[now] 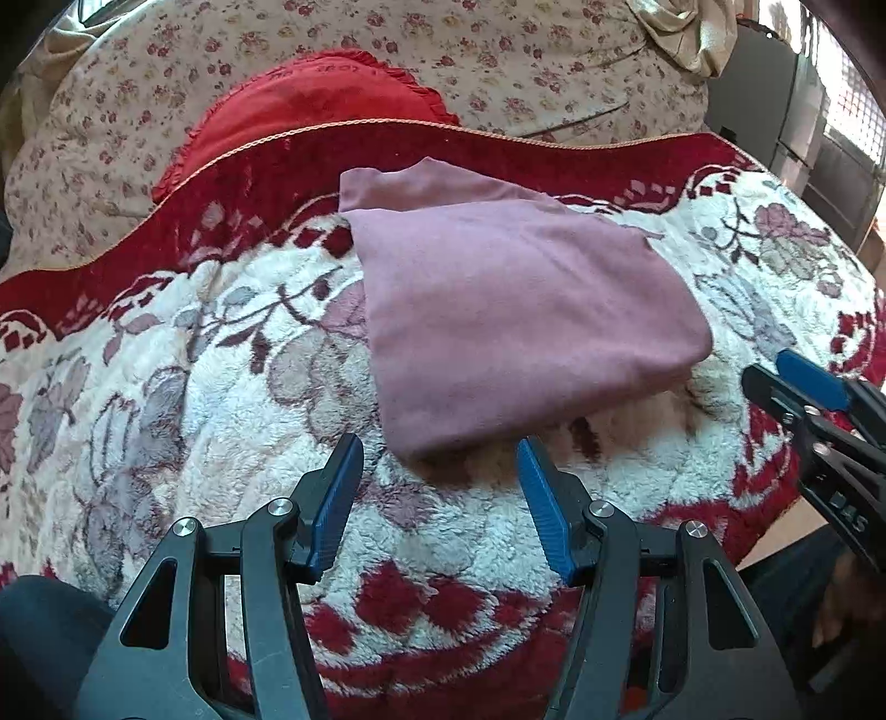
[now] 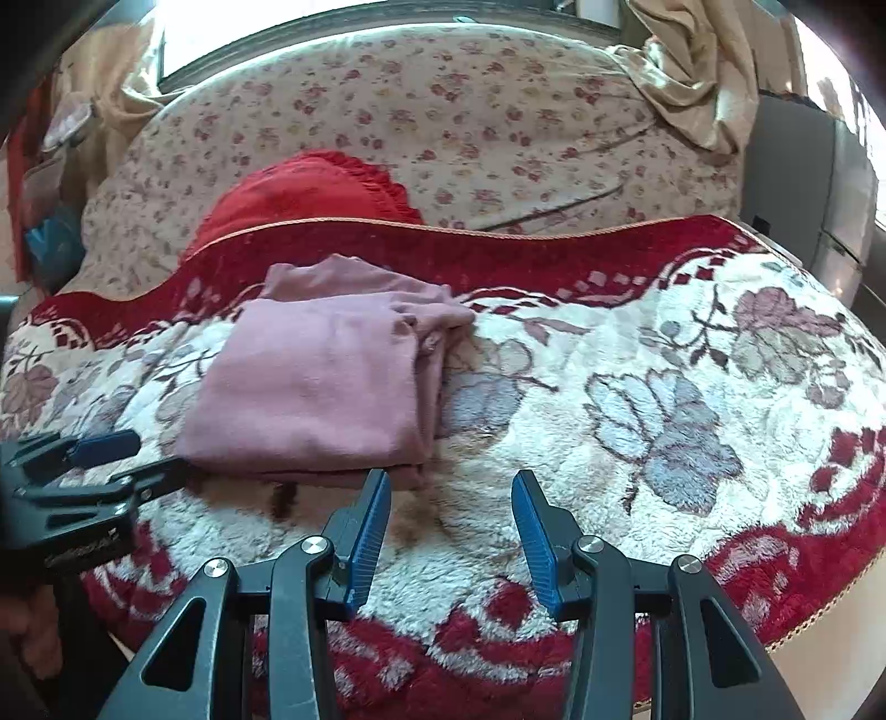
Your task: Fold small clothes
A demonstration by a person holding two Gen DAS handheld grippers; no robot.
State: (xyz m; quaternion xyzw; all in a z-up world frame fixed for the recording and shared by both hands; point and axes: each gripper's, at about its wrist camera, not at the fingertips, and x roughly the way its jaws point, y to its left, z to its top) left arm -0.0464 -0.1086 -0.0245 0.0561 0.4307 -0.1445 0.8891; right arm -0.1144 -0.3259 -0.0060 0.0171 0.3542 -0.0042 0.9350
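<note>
A folded mauve-pink garment (image 1: 515, 310) (image 2: 321, 382) lies flat on a fluffy white and red floral blanket (image 1: 221, 387) (image 2: 609, 387), with a narrower part sticking out at its far end. My left gripper (image 1: 440, 446) (image 2: 155, 454) hovers just short of the garment's near edge, open, nothing between its blue pads. My right gripper (image 2: 449, 477) (image 1: 767, 368) is off the garment's near right corner, also open and empty. Neither touches the cloth.
Behind the blanket lie a red frilled cushion (image 1: 310, 105) (image 2: 299, 194) and bedding with small flowers (image 1: 443, 50) (image 2: 443, 99). A grey cabinet (image 1: 775, 99) stands at the far right. The blanket's red edge drops off near the right gripper.
</note>
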